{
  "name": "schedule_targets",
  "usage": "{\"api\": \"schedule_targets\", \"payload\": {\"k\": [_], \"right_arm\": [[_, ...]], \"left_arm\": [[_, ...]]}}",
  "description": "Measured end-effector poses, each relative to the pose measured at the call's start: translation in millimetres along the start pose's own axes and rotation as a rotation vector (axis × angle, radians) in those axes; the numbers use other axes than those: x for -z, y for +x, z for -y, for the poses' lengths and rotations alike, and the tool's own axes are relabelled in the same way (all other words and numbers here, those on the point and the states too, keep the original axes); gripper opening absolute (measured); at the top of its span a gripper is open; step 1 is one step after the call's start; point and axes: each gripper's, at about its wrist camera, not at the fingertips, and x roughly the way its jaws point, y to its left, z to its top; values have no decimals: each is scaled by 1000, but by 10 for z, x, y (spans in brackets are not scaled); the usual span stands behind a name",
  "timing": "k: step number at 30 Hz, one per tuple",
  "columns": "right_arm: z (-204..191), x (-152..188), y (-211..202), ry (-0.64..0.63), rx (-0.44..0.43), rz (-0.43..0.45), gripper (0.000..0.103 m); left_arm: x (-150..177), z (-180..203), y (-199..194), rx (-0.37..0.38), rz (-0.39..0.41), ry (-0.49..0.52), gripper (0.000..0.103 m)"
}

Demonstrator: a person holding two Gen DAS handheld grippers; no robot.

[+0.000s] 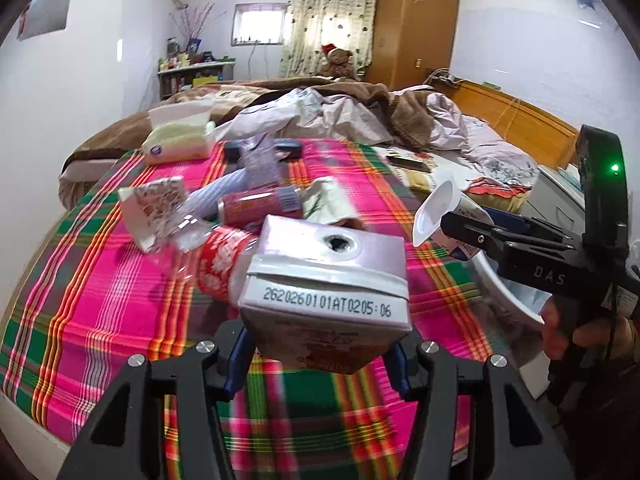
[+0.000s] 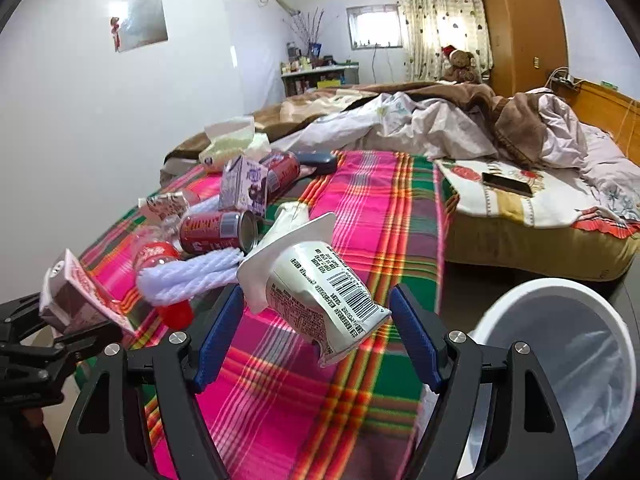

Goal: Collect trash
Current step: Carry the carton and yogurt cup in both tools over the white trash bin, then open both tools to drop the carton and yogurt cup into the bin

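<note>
My left gripper (image 1: 320, 354) is shut on a small drink carton (image 1: 324, 292) with a punched straw hole, held above the plaid cloth (image 1: 100, 280). It also shows in the right wrist view (image 2: 76, 300). My right gripper (image 2: 314, 326) holds a white yogurt cup (image 2: 316, 284) between its blue pads, tilted, above the cloth and left of the white trash bin (image 2: 560, 360). More trash lies on the cloth: a red can (image 2: 218, 230), a purple carton (image 2: 244, 188), a red-labelled plastic bottle (image 2: 156, 256), white rope (image 2: 192, 276).
A tissue pack (image 1: 176, 140) lies at the cloth's far end. A phone (image 2: 506, 184) rests on the bed beside rumpled blankets (image 2: 440, 120). A wooden wardrobe (image 1: 416, 20) and shelf (image 1: 192, 76) stand at the back wall.
</note>
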Motion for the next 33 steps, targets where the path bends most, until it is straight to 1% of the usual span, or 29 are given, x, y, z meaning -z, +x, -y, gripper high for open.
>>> {"api": "schedule_targets", "payload": {"k": [4, 9, 18, 22, 27, 33], "right_arm": [[98, 25, -192, 26, 17, 34, 77], [285, 75, -378, 64, 66, 53, 77], [707, 212, -753, 159, 189, 95, 77], [864, 296, -839, 191, 265, 90, 77], [1111, 382, -873, 248, 331, 72, 77], [1370, 520, -796, 303, 391, 14, 77]], "left_arm": [[-71, 192, -26, 25, 12, 32, 57], [-161, 490, -22, 69, 22, 82, 57], [-328, 1126, 78, 163, 29, 184, 57], [-381, 1420, 168, 210, 22, 217, 57], [-400, 1749, 345, 271, -10, 257, 57], [-388, 2071, 609, 319, -51, 304, 57]]}}
